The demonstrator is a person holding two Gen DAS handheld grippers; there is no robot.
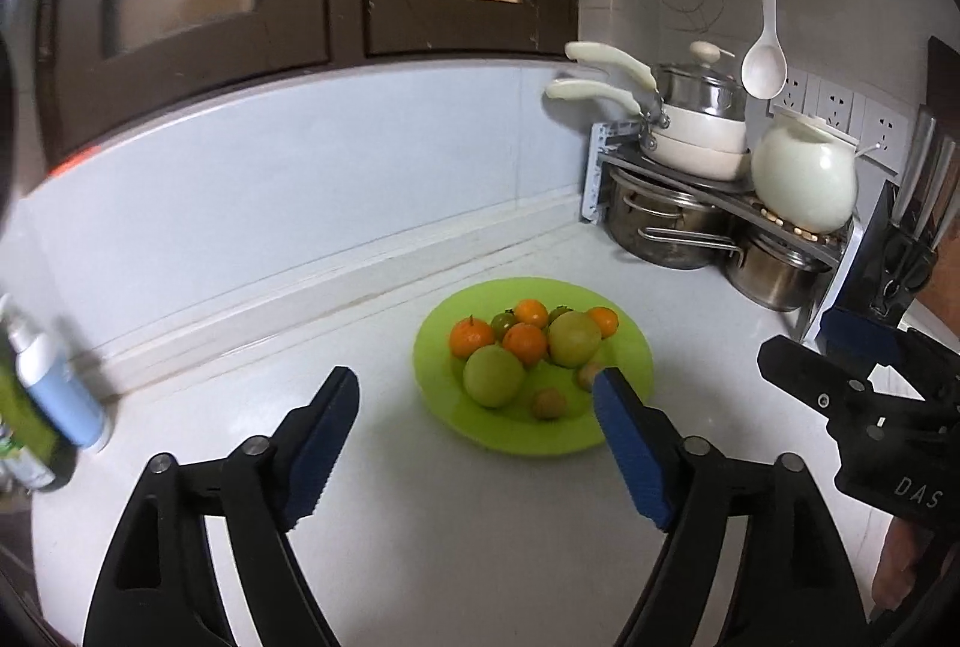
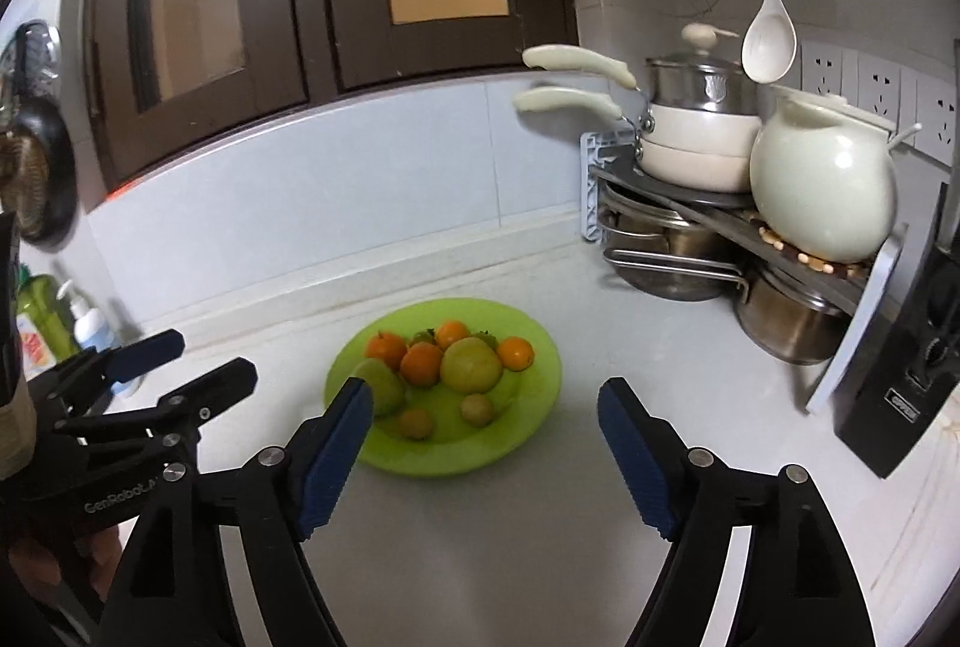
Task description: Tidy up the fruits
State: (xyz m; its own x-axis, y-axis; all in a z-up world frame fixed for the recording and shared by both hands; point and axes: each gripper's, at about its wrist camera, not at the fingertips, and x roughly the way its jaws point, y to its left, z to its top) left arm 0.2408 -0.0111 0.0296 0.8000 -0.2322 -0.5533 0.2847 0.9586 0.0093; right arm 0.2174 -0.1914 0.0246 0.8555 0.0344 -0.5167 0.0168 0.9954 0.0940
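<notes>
White kitchen countertop (image 1: 456, 527) bearing a green plate (image 1: 630, 347) of oranges (image 1: 524, 342) and green fruits (image 1: 493, 375); left gripper (image 1: 474, 395) and right gripper (image 2: 485, 398) hover wide open, empty, short of it: placement apparently complete, next move likely withdrawal.

Fruits (image 1: 528, 347) lie on plate (image 1: 630, 401), left of pot rack (image 1: 600, 167).

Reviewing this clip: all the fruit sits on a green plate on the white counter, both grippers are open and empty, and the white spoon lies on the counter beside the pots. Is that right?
Not quite. The white spoon hangs from a hook on the wall rack above the pots, as the right wrist view shows. The rest holds: the fruit sits on the green plate, and the left gripper and right gripper are open and empty.
</notes>
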